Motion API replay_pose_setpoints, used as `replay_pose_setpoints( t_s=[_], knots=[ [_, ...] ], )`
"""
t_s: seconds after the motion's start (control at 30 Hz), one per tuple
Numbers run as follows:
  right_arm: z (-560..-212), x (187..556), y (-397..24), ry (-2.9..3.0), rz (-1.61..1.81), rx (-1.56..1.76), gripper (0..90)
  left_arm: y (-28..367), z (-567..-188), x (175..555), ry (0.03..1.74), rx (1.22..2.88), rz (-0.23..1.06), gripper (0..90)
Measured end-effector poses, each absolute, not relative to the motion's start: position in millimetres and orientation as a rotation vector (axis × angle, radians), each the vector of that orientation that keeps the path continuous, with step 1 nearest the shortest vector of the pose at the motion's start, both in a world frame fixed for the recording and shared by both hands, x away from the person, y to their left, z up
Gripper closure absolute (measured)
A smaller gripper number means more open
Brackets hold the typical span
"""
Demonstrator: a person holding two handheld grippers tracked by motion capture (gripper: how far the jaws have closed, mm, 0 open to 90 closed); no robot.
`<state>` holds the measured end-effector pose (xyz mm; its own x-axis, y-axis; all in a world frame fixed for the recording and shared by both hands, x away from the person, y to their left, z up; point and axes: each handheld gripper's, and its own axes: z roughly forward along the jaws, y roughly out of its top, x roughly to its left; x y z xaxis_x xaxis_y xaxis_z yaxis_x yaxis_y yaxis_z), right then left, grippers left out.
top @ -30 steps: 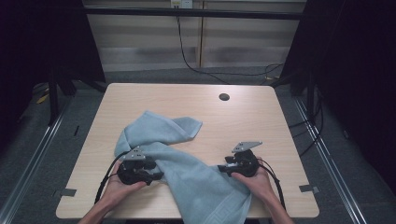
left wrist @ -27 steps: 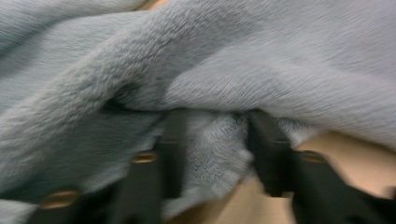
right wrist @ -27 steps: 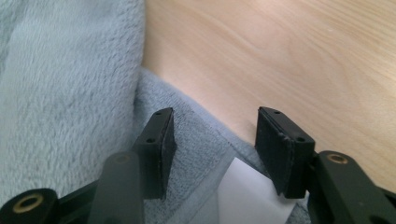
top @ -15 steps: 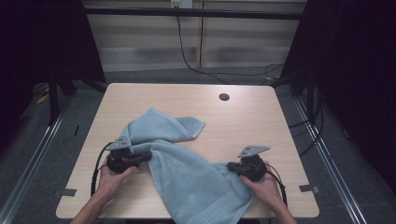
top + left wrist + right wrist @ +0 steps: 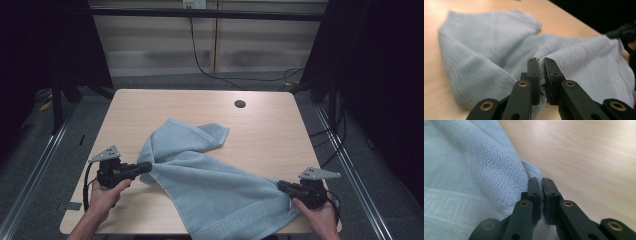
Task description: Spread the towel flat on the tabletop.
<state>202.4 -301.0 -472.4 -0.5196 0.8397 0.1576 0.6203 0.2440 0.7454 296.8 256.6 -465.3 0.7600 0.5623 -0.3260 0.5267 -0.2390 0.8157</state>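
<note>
My left gripper [image 5: 146, 167] and right gripper [image 5: 281, 185] each pinch the looped terry towel [image 5: 215, 185]; jaws just closed; my right gripper view reveals its woven key border.

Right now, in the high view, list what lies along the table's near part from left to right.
Left hand → left gripper → towel → right gripper → right hand.
</note>
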Motion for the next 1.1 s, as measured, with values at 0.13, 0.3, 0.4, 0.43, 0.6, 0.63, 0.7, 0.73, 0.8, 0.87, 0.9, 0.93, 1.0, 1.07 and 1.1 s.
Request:
replay_pose_setpoints(
  t_s=[0.13,0.3,0.4,0.43,0.6,0.63,0.7,0.73,0.8,0.87,0.9,0.93,1.0,1.07,1.1],
  knots=[
    [-474,195,-297,2.275,1.169,1.332,71.1,260,-471,292,0.808,1.893,-0.025,79.2],
    [-460,218,-280,2.252,1.227,1.273,64.8,251,-459,297,0.779,1.88,0.007,70.3],
    [-461,241,-259,2.312,1.243,1.214,69.5,235,-457,298,0.746,1.897,0.014,68.1],
    [-464,249,-251,2.338,1.245,1.208,70.5,231,-456,297,0.73,1.908,0.017,68.2],
    [-478,284,-213,2.43,1.238,1.153,73.1,204,-478,292,0.731,2.047,-0.04,68.5],
    [-482,288,-207,2.451,1.198,1.144,73.1,199,-487,290,0.747,2.099,-0.023,68.4],
    [-491,292,-199,2.488,1.189,1.143,73.5,196,-499,292,0.764,2.177,-0.014,68.9],
    [-494,292,-196,2.508,1.174,1.136,73.7,199,-501,294,0.774,2.165,-0.017,70.6],
    [-496,288,-193,2.529,1.166,1.115,74.1,203,-501,299,0.81,2.157,0.019,73.4],
    [-496,284,-193,2.539,1.177,1.119,74.8,205,-502,304,0.802,2.162,0.052,76.8],
    [-496,282,-192,2.546,1.172,1.121,74.8,204,-501,307,0.812,2.173,0.075,77.2],
    [-496,282,-191,2.553,1.17,1.116,74.8,203,-500,310,0.816,2.182,0.11,77.4],
    [-496,282,-189,2.564,1.185,1.122,74.3,202,-501,322,0.846,2.168,0.124,78.0],
    [-497,283,-186,2.574,1.196,1.117,74.0,203,-502,336,0.885,2.147,0.121,78.5],
    [-497,283,-184,2.576,1.207,1.118,73.9,204,-502,343,0.894,2.144,0.128,78.9]
  ],
)
